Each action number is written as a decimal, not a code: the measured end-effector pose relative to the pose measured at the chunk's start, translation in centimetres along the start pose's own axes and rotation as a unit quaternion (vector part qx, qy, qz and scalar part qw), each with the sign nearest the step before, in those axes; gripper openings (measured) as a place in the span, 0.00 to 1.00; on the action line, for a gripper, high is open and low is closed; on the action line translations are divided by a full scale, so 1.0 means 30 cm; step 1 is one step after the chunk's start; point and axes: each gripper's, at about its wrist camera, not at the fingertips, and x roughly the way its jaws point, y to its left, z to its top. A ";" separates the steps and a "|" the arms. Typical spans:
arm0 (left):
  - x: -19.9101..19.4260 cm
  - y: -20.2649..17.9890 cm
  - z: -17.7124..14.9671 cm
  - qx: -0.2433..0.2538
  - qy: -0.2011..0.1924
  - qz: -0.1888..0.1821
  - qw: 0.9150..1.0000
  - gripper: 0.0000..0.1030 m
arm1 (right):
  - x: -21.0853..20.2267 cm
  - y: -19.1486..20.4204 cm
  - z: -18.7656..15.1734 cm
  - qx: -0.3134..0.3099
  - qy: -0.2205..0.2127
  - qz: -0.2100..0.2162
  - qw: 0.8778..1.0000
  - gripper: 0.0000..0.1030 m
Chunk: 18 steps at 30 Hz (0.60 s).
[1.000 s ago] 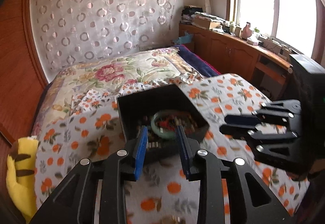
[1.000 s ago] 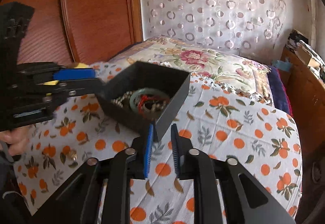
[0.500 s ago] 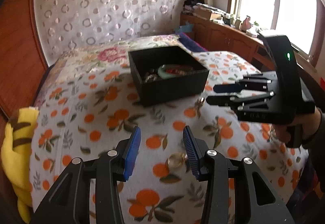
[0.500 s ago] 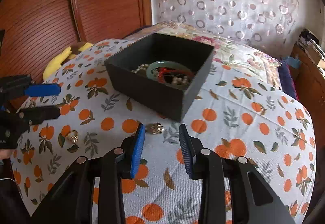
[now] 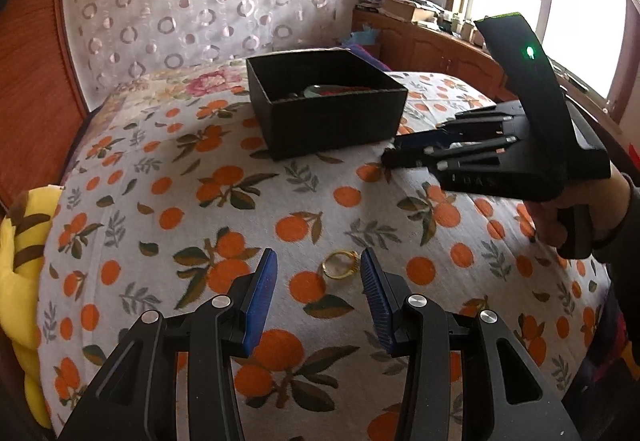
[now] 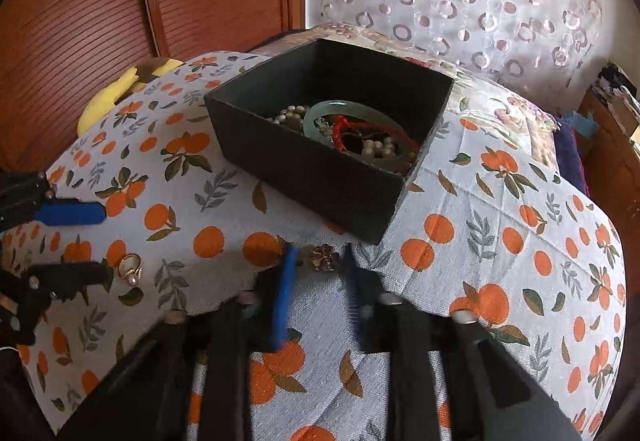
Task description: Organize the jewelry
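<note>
A black open box (image 5: 324, 113) sits on the orange-print cloth; in the right wrist view the box (image 6: 320, 169) holds a green bangle (image 6: 320, 113), red cord and beads. My left gripper (image 5: 318, 273) is open, with a gold ring (image 5: 339, 265) lying on the cloth between its fingertips. The ring (image 6: 130, 265) also shows at the left of the right wrist view, by the left gripper's fingers (image 6: 72, 213). My right gripper (image 6: 320, 261) is open, its tips on either side of a small dark brooch-like piece (image 6: 322, 257) just in front of the box. It also shows in the left wrist view (image 5: 404, 153).
A yellow plush toy (image 5: 20, 261) lies at the bed's left edge. A wooden headboard (image 6: 80, 21) and a patterned curtain (image 5: 200, 1) stand behind. Wooden cabinets (image 5: 432, 49) with clutter run under the window at right.
Both grippers pulled back from the box and lowered toward the cloth. The left now frames the gold ring; the right now frames the small dark piece in front of the box.
</note>
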 end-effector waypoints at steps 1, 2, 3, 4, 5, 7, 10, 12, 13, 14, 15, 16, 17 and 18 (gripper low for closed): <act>0.005 -0.004 -0.004 0.000 0.002 -0.002 1.000 0.40 | -0.001 -0.001 -0.002 -0.001 0.000 0.002 1.000 0.15; 0.007 -0.009 -0.005 0.000 0.004 -0.002 1.000 0.40 | -0.002 -0.002 -0.003 -0.002 -0.001 0.003 1.000 0.15; 0.011 -0.012 -0.007 0.000 0.006 -0.003 1.000 0.40 | -0.004 -0.004 -0.007 -0.002 -0.002 0.004 1.000 0.15; 0.016 -0.015 -0.008 0.002 0.009 -0.004 1.000 0.40 | -0.009 -0.005 -0.012 0.000 -0.003 0.005 1.000 0.15; 0.017 -0.018 -0.011 0.003 0.010 -0.004 1.000 0.40 | -0.013 -0.007 -0.016 0.001 -0.004 0.005 1.000 0.15; 0.018 -0.026 -0.013 0.007 0.012 -0.006 1.000 0.40 | -0.031 -0.008 -0.032 0.006 -0.007 0.004 1.000 0.15; 0.020 -0.037 -0.012 0.009 0.013 -0.009 1.000 0.40 | -0.067 -0.009 -0.060 0.011 -0.016 0.008 1.000 0.15; 0.026 -0.040 -0.008 0.011 0.015 -0.009 1.000 0.40 | -0.087 -0.007 -0.073 0.014 -0.021 0.011 1.000 0.15; 0.032 -0.042 -0.005 0.012 0.016 -0.009 1.000 0.40 | -0.097 -0.007 -0.078 0.014 -0.023 0.011 1.000 0.15; 0.038 -0.044 -0.001 0.014 0.017 -0.009 1.000 0.40 | -0.108 -0.006 -0.083 0.015 -0.026 0.011 0.999 0.15; 0.044 -0.046 0.002 0.015 0.019 -0.010 1.000 0.40 | -0.115 -0.004 -0.087 0.016 -0.028 0.012 0.999 0.15; 0.048 -0.048 0.005 0.014 0.021 -0.010 1.000 0.40 | -0.127 -0.004 -0.092 0.017 -0.031 0.014 0.999 0.15; 0.050 -0.050 0.008 0.015 0.021 -0.011 1.000 0.40 | -0.134 -0.001 -0.093 0.018 -0.033 0.015 0.999 0.15; 0.052 -0.056 0.009 0.018 0.020 -0.012 1.000 0.40 | -0.142 0.001 -0.095 0.019 -0.036 0.016 0.999 0.15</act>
